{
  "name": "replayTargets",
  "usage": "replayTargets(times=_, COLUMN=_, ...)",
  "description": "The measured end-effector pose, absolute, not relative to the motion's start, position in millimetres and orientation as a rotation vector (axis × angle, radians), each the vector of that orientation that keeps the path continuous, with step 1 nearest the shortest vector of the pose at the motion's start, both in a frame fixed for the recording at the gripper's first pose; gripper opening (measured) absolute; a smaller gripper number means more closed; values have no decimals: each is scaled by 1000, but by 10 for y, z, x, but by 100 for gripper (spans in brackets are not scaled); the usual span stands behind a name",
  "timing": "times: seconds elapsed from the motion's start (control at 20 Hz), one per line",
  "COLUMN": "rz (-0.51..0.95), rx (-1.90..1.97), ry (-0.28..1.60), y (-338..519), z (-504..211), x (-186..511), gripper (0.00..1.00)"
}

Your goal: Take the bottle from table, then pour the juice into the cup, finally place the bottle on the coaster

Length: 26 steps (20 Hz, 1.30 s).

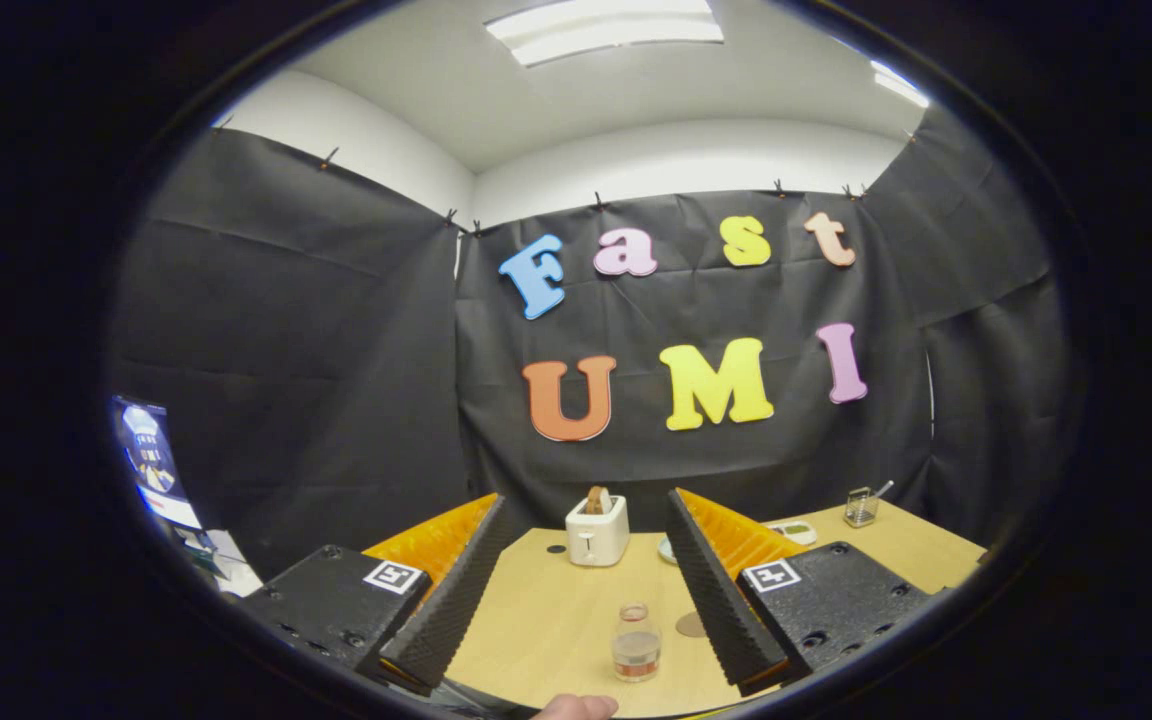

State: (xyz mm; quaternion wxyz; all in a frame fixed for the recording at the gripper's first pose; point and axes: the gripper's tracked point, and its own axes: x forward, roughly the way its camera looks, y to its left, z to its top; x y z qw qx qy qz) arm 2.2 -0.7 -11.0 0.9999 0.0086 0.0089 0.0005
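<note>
A small clear bottle (636,642) with orange-brown juice in its lower part stands upright on the wooden table (546,610). It shows low between my two fingers, touching neither. My gripper (584,497) is open wide with nothing held. A round brown coaster (692,625) lies flat just right of the bottle, partly hidden behind the right finger (711,580). Far off at the back right of the table stands a small clear glass vessel (860,507) with a thin stick or handle poking out; it may be the cup.
A white toaster (597,530) with a slice in it stands at the far middle of the table. A pale plate edge (667,548) and a white flat device (792,532) lie behind the right finger. A person's fingertip (576,708) shows near the bottle.
</note>
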Motion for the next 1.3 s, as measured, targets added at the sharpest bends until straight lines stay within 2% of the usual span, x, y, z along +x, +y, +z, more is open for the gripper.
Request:
replayTargets(times=0.6, rz=-8, rx=-3, ry=62, y=107, z=-415, x=-42, gripper=100)
replayTargets(times=1.3, rz=-102, rx=-112, ry=152, y=-207, z=-2051, x=53, gripper=100)
